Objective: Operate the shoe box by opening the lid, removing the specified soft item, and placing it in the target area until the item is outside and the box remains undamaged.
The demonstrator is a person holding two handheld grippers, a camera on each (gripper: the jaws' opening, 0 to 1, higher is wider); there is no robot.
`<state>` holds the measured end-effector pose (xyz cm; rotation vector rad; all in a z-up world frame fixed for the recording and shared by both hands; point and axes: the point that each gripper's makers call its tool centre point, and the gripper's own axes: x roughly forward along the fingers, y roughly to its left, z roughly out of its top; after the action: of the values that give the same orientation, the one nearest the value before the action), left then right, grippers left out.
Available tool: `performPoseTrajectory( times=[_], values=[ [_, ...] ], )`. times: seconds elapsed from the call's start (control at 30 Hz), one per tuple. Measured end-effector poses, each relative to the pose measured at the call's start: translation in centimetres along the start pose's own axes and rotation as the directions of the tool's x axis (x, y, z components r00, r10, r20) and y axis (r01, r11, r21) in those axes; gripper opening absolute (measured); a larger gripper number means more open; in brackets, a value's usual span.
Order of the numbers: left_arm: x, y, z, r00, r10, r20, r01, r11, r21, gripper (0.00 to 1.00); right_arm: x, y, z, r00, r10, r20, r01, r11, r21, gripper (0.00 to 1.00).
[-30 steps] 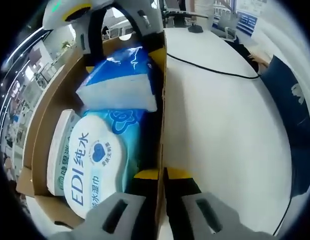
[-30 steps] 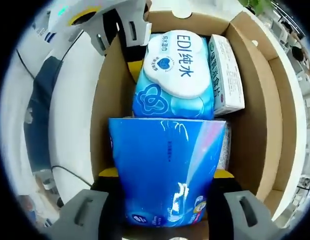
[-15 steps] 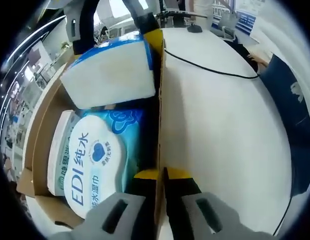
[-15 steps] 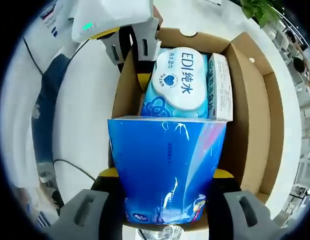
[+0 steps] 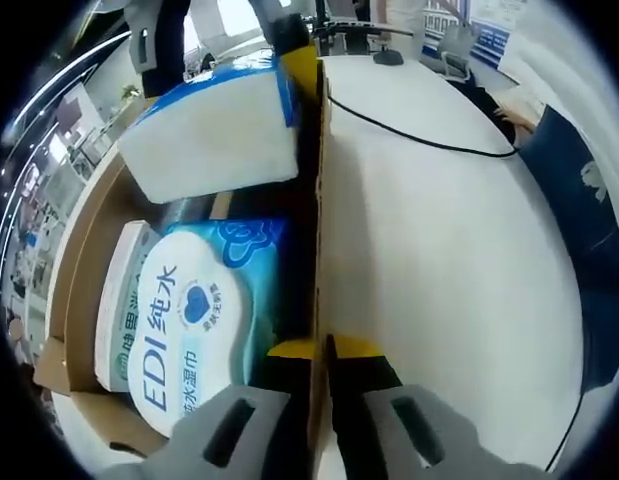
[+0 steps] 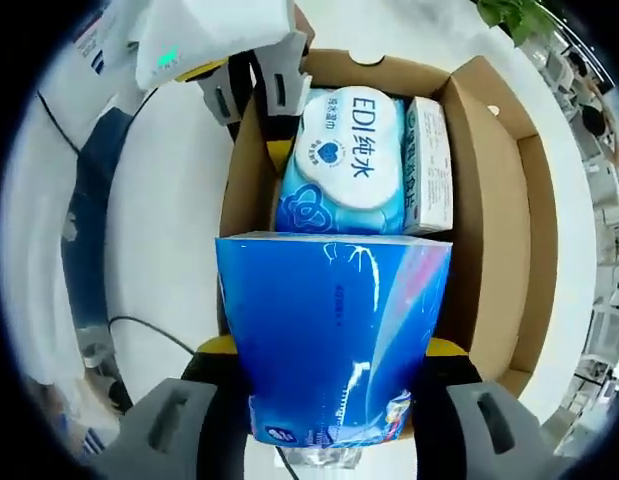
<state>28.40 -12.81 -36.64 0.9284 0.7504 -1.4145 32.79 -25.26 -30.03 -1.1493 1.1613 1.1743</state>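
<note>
My right gripper [image 6: 329,385] is shut on a blue tissue pack [image 6: 334,335], held above the open cardboard shoe box [image 6: 489,200]. In the left gripper view that same tissue pack [image 5: 214,130] hangs over the far end of the box, with the right gripper [image 5: 229,30] above it. My left gripper [image 5: 324,350] is shut on the box's right wall [image 5: 319,200], one jaw inside and one outside. In the right gripper view the left gripper [image 6: 264,105] shows at the box's far left corner. A wet-wipe pack marked EDI [image 5: 194,320] [image 6: 344,150] lies inside.
A white and green carton [image 6: 429,165] [image 5: 119,300] lies beside the wipes in the box. The white table [image 5: 439,250] carries a black cable [image 5: 419,135]. A dark blue cloth [image 5: 589,220] lies at the table's edge. Office furniture stands beyond.
The tissue pack has risen out of the box with the right gripper, and the box looks smaller and farther below in the right gripper view. The left gripper has stayed put on the wall.
</note>
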Motion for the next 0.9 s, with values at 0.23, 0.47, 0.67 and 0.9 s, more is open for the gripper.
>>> performPoseTrajectory(
  times=[0.23,0.47,0.67,0.9],
  values=[
    [0.0,0.0,-0.1,1.0,-0.001,0.001,0.001,1.0,0.004,0.01,-0.7,0.0,0.2,1.0,-0.003,0.007,0.003,1.0,-0.011,0.64],
    [-0.1,-0.1,-0.2,1.0,-0.001,0.002,0.001,1.0,0.007,0.01,-2.1,0.1,0.3,1.0,-0.008,0.019,0.008,1.0,0.007,0.64],
    [-0.2,-0.1,-0.2,1.0,0.0,0.001,0.0,1.0,0.007,0.01,-3.3,0.1,0.1,1.0,-0.02,0.021,0.02,1.0,0.002,0.64],
    [-0.1,-0.1,-0.2,1.0,0.0,0.0,0.0,1.0,0.008,0.01,-4.4,0.2,-0.2,0.999,-0.03,0.02,0.03,1.0,0.001,0.64]
  ],
)
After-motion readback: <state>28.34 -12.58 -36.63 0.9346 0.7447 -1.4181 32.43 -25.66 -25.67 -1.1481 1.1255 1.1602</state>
